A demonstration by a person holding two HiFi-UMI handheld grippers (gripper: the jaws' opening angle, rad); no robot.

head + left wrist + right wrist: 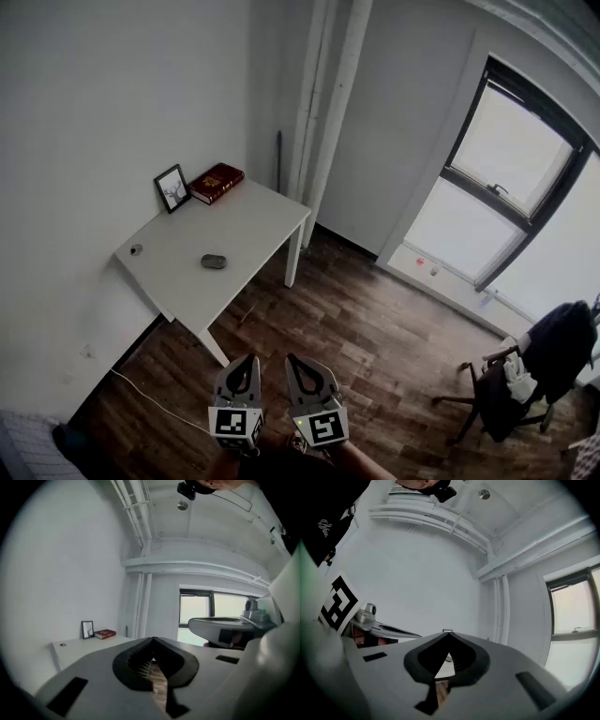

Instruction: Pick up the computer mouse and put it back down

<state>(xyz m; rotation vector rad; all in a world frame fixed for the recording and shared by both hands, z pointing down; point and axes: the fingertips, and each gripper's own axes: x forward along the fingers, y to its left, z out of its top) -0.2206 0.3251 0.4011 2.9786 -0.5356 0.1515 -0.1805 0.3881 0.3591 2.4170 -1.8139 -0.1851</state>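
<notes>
I keep my left gripper (pixel 249 359) and right gripper (pixel 292 359) clenched on nothing, side by side and well short of the table (pixel 267 220). I judge this a carrying pose, as nothing is within reach. The computer mouse (pixel 214 262) lies untouched near the table's middle, apart from the book (pixel 216 183) and picture frame (pixel 172 187) at its far corner, leaving an open approach.

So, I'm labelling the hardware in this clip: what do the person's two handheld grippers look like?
The left gripper and the right gripper look alike. Each has light grey jaws that taper to a point and are lined inside with black ribbed pads. Each also carries a cube with black-and-white square markers. No cables show on either. The person wears a dark garment with white lettering.
</notes>
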